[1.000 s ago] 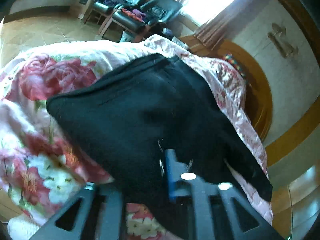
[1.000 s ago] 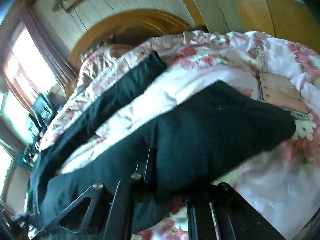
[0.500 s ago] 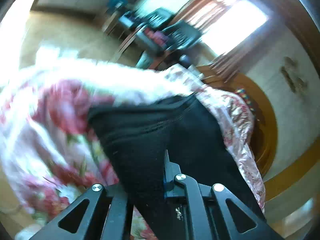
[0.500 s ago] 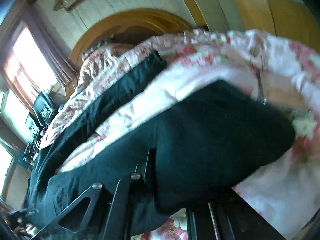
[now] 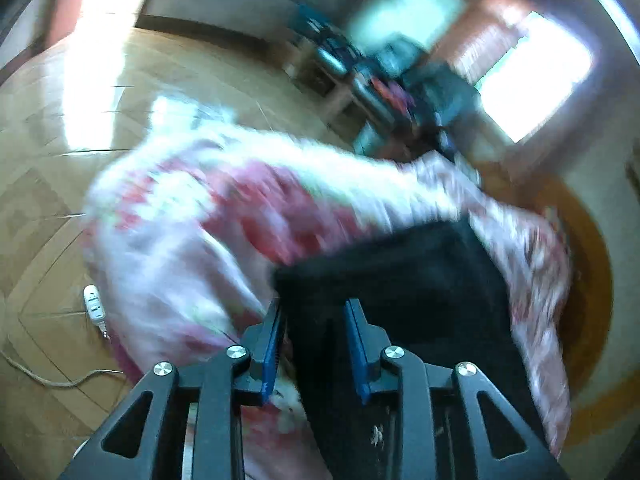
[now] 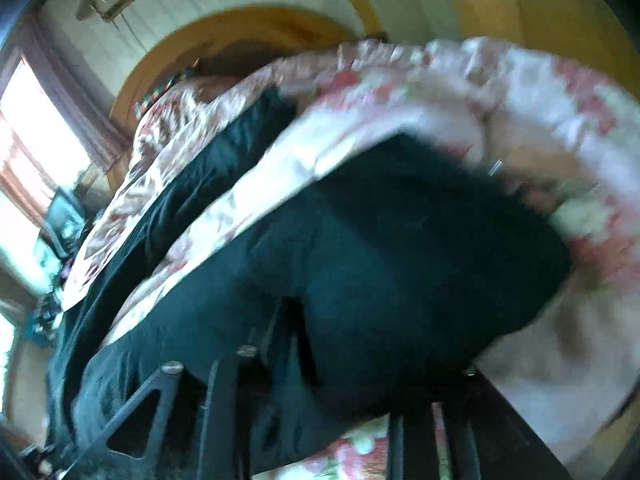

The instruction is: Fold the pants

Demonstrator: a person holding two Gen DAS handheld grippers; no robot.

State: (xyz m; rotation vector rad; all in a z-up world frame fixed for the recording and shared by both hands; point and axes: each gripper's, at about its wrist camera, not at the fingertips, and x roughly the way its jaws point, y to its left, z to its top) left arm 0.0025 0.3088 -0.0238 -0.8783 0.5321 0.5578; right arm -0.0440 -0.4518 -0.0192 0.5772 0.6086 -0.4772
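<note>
Black pants (image 5: 420,280) on floral quilt (image 5: 192,240). My left gripper (image 5: 314,320): jaws just opening, spread, cloth between. My right gripper (image 6: 340,360): opening; pads hidden, grip untellable.

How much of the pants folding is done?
Hardly any. The black pants lie spread on the flowery quilt, legs apart, no fold showing. The left gripper has just been opening its jaws, with the pants' edge between them. Every fold is left.

Black pants (image 5: 420,280) cover the bed's floral quilt (image 5: 192,232) straight ahead — bare quilt lies open to the left. Beyond, chairs (image 5: 400,92) crowd the floor; a power strip (image 5: 94,304) lies beside the bed.
</note>
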